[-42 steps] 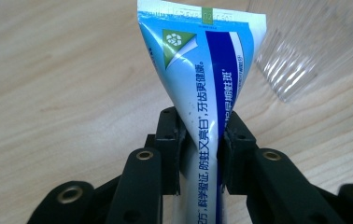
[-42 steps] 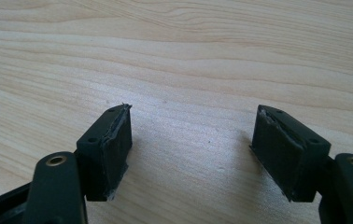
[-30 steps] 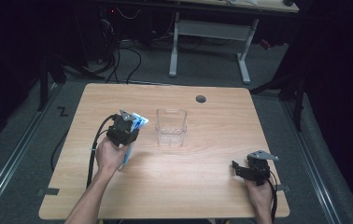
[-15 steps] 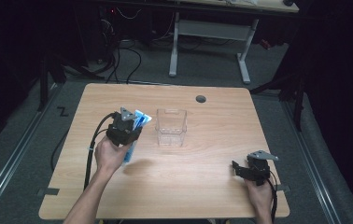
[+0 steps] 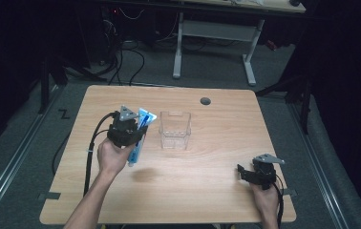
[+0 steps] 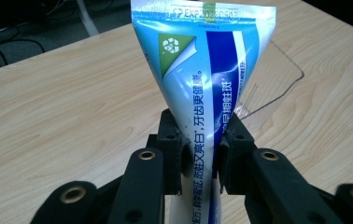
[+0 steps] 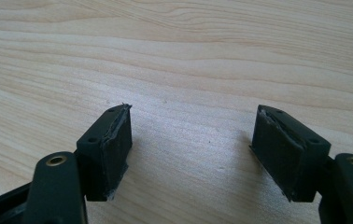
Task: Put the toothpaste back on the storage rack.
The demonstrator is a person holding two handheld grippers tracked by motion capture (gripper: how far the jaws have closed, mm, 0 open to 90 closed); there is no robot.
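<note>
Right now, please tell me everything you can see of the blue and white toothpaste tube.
The blue and white toothpaste tube looks like glossy soft plastic, with a flat crimped end stamped EXP, a green corner with a recycling mark, and Chinese lettering. The left gripper is shut on its middle and holds it above the wooden table, crimped end forward, beside the clear plastic box. Its cap is hidden.

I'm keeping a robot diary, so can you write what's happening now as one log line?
left gripper: shut on toothpaste tube, lifted | clear box: on table, right of tube | right gripper: open, holds nothing
</note>
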